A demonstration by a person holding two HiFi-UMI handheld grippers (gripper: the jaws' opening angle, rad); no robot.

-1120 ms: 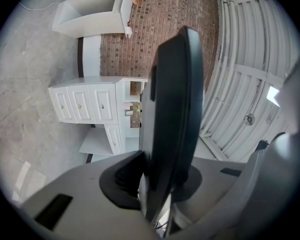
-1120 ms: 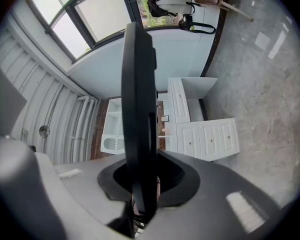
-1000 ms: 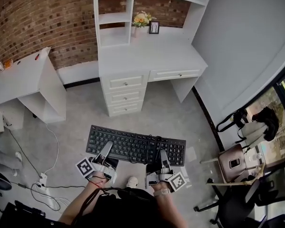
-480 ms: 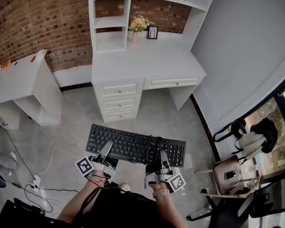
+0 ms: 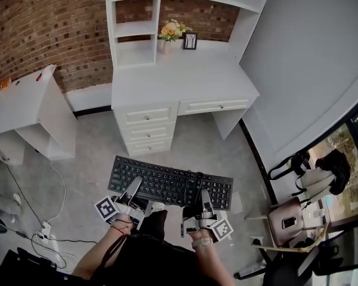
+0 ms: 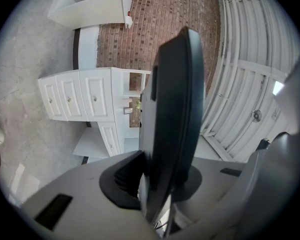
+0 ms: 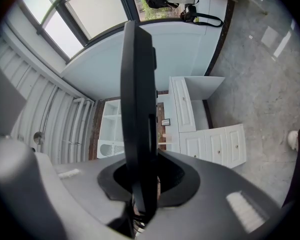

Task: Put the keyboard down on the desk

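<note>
A black keyboard (image 5: 170,183) is carried level above the grey floor, in front of the white desk (image 5: 182,76). My left gripper (image 5: 133,190) is shut on its near left edge. My right gripper (image 5: 205,199) is shut on its near right edge. In the left gripper view the keyboard (image 6: 174,109) shows edge-on between the jaws, with the desk's drawers (image 6: 75,94) beyond. In the right gripper view the keyboard (image 7: 138,114) again stands edge-on in the jaws, and the desk (image 7: 205,129) lies ahead.
A hutch with shelves, a flower vase (image 5: 170,31) and a small picture frame (image 5: 190,40) sit at the desk's back. A second white desk (image 5: 24,109) stands at the left by the brick wall. Cables (image 5: 53,231) run on the floor at left; chairs (image 5: 298,219) stand at right.
The desk has drawn nearer and slid slightly left in the head view as I carried the keyboard toward it. Both grips on the keyboard look unchanged.
</note>
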